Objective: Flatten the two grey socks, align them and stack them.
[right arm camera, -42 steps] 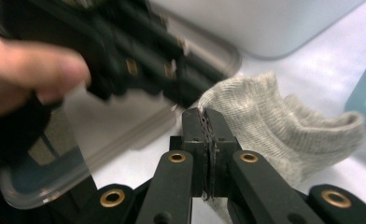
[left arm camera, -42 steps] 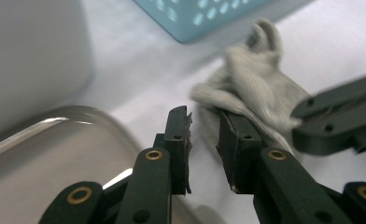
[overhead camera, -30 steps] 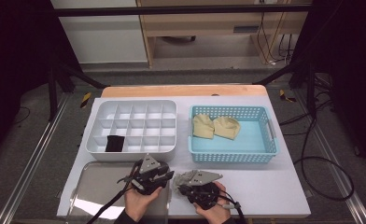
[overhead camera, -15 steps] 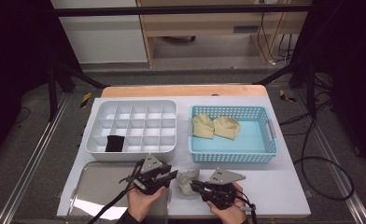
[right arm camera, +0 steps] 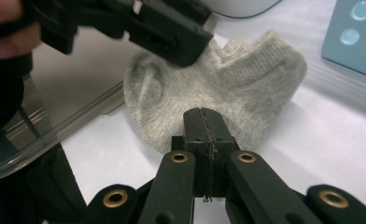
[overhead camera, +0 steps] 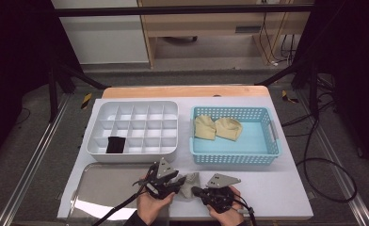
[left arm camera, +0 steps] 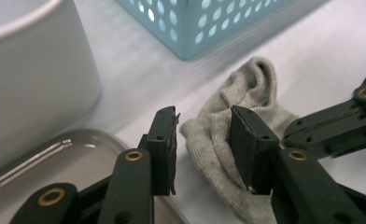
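Grey sock between our two hand-held grippers

Our right hand-held gripper (right arm camera: 204, 123) pinches the grey sock's (right arm camera: 237, 88) near edge shut; our left hand-held gripper (left arm camera: 202, 140), jaws just opening half apart, straddles its far edge without pressing.

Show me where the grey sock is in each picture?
High view: grey sock lies at bottom centre, between the two claws.
Left gripper view: it lies in the middle, between the open jaws.
Right gripper view: centre, just beyond the shut jaws.
Shared landmark: the blue basket.
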